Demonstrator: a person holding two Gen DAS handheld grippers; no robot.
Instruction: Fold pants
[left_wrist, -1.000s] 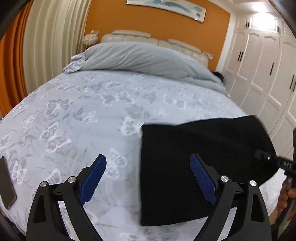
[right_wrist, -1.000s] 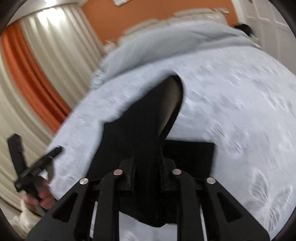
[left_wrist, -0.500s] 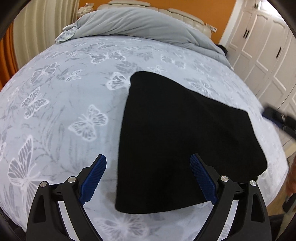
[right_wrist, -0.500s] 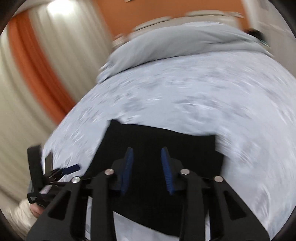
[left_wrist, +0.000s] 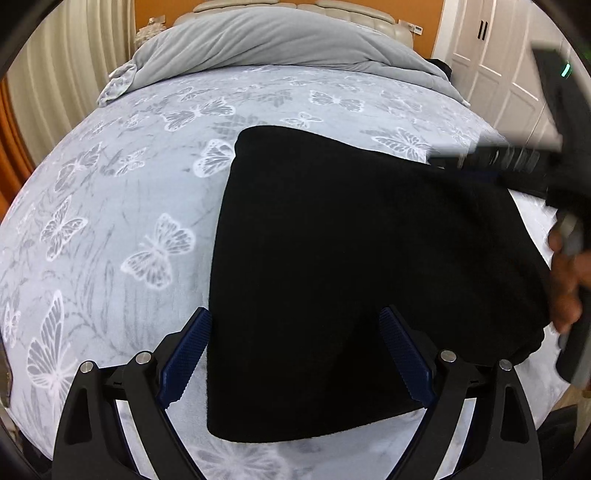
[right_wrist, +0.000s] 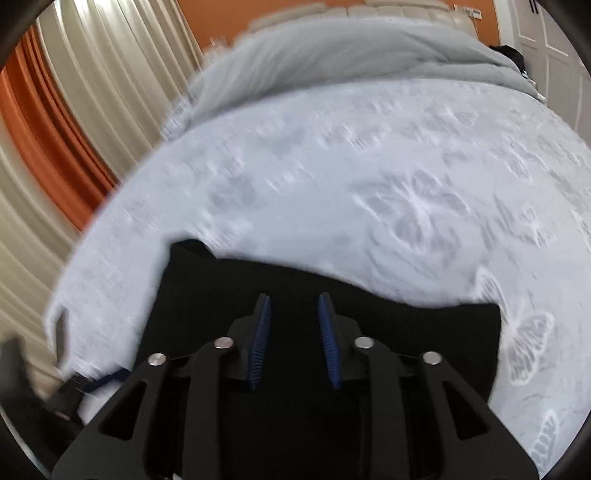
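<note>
folded pants (left_wrist: 351, 266) on bed (left_wrist: 122, 206) — both tools apparently empty.

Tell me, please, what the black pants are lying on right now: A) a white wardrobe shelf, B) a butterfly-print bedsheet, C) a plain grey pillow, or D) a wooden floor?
B: the folded black pants lie flat on the pale bedsheet printed with butterflies, seen around them in both views.
</note>
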